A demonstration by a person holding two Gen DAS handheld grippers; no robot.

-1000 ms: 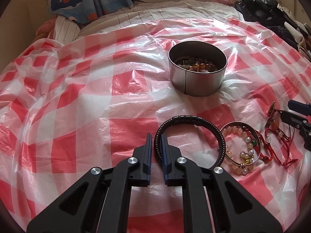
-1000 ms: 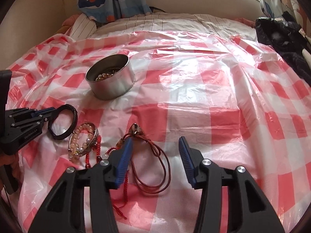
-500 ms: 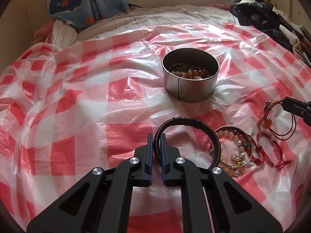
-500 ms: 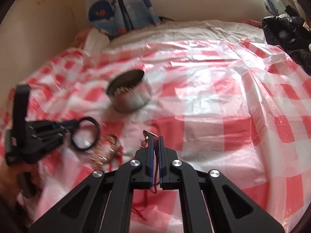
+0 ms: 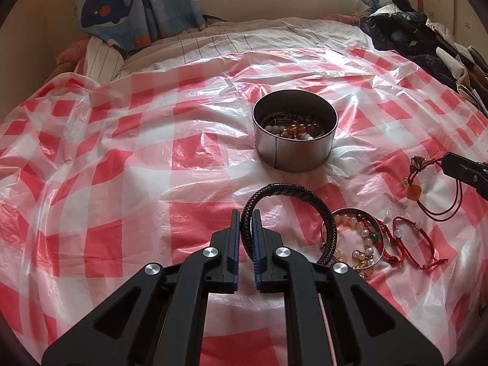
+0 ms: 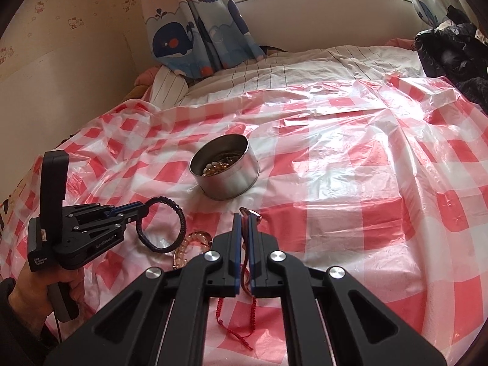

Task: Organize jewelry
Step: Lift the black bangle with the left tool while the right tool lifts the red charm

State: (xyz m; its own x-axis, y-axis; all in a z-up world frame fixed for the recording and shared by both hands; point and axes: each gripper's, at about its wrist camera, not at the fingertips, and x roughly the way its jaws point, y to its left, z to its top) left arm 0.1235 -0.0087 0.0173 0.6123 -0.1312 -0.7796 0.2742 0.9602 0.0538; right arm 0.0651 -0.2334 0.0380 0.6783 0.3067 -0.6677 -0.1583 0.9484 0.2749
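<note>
My left gripper (image 5: 245, 213) is shut on a black braided bracelet (image 5: 292, 189), held just above the checked cover; it also shows in the right wrist view (image 6: 161, 224). My right gripper (image 6: 244, 217) is shut on a brown cord necklace with an amber pendant (image 5: 414, 192), lifted off the cover. A round metal tin (image 5: 294, 157) with beaded jewelry inside stands just beyond both; it shows in the right wrist view (image 6: 227, 177) too. A bead bracelet and bangle (image 5: 358, 238) and red string bracelets (image 5: 405, 244) lie to the right of the black bracelet.
A red and white checked plastic sheet (image 5: 122, 167) covers the bed. Dark clothes (image 5: 411, 39) are piled at the far right. A whale-print curtain (image 6: 189, 39) and a wall stand behind the bed. The person's left hand (image 6: 45, 286) holds the left gripper.
My right gripper closed on the brown cord necklace and lifted it. My left gripper kept its hold on the black bracelet and rose a little.
</note>
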